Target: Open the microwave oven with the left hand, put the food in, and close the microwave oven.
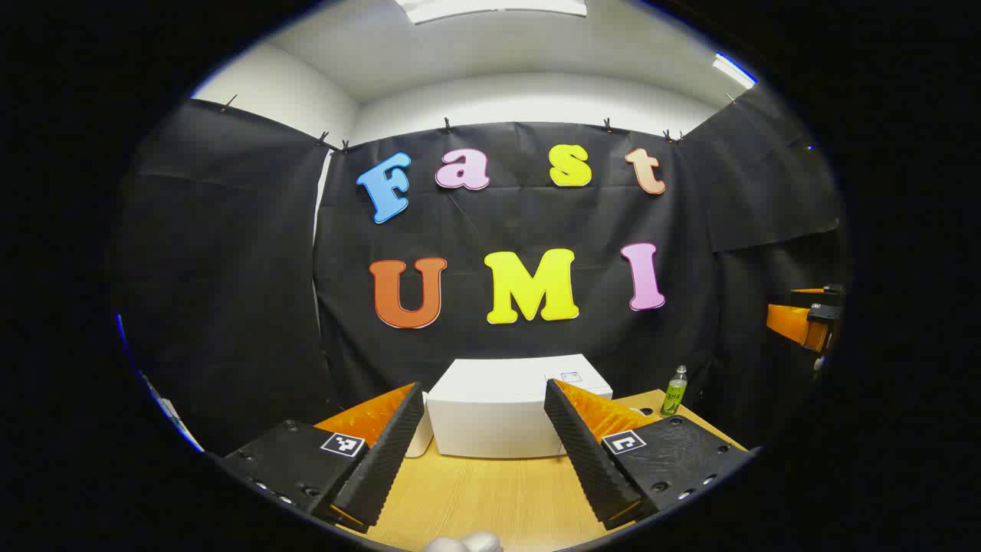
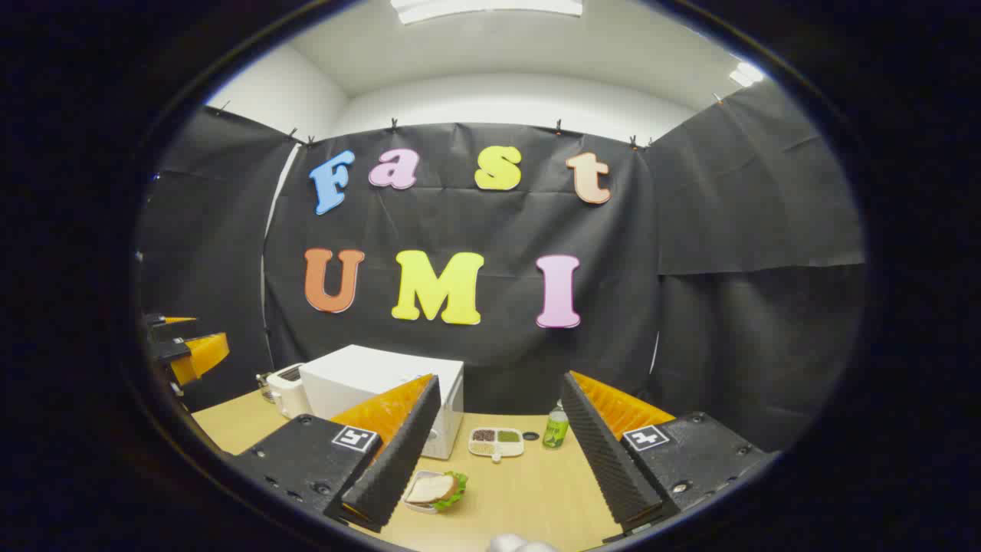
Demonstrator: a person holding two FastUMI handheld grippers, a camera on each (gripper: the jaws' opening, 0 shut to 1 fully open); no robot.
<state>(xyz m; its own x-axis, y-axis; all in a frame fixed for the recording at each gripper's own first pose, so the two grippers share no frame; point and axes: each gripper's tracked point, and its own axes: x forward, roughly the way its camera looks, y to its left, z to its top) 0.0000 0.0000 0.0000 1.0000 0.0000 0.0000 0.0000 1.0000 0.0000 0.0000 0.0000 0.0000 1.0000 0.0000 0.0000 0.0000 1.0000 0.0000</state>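
Note:
The white microwave [image 1: 498,418] stands at the back of the wooden table, door shut, straight ahead of my left gripper [image 1: 483,389], which hangs open and empty well short of it. In the right gripper view the microwave [image 2: 368,379] is at the left. A sandwich on a small plate [image 2: 435,489] lies on the table in front of the microwave's right corner. My right gripper [image 2: 500,382] is open and empty above the table, with the sandwich just inside its left finger. The left gripper [image 2: 188,349] appears at the far left edge, and the right gripper [image 1: 805,322] at the far right edge.
A white toaster [image 2: 287,391] sits to the left of the microwave. To its right are a small divided tray [image 2: 497,441] and a green bottle [image 2: 556,429], the bottle [image 1: 674,391] also in the left gripper view. Bare tabletop [image 2: 536,491] lies in front.

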